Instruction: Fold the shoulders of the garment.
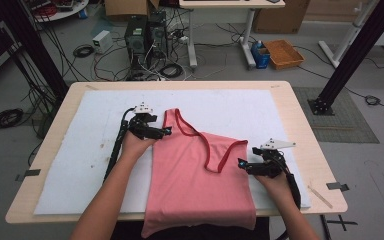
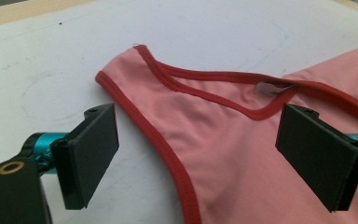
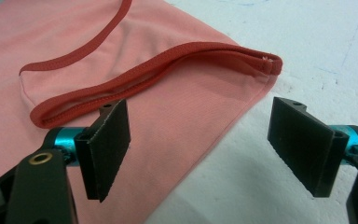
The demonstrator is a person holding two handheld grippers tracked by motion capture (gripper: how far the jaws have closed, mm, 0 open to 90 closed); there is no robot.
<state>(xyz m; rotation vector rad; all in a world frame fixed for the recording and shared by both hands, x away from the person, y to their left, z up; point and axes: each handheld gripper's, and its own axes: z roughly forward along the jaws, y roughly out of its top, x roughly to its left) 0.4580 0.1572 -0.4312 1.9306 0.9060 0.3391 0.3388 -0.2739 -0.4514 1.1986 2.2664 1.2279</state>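
A pink tank top (image 1: 195, 180) with dark red trim lies flat on the white mat (image 1: 80, 165), its hem hanging over the table's near edge. My left gripper (image 1: 166, 131) sits open at the garment's left shoulder strap (image 2: 130, 79), jaws straddling the strap's outer edge. My right gripper (image 1: 242, 164) is open at the right side, below the right strap's tip (image 3: 268, 63). In the right gripper view its jaws stand wide, one over the pink cloth (image 3: 177, 116), one over bare mat. Neither holds anything.
The mat covers a light wooden table (image 1: 300, 115). Strips of tape (image 1: 337, 186) mark the table's edges. Beyond the far edge stand computer towers (image 1: 145, 35), tangled cables and an orange basket (image 1: 283, 53). Black frame posts (image 1: 350, 55) rise at either side.
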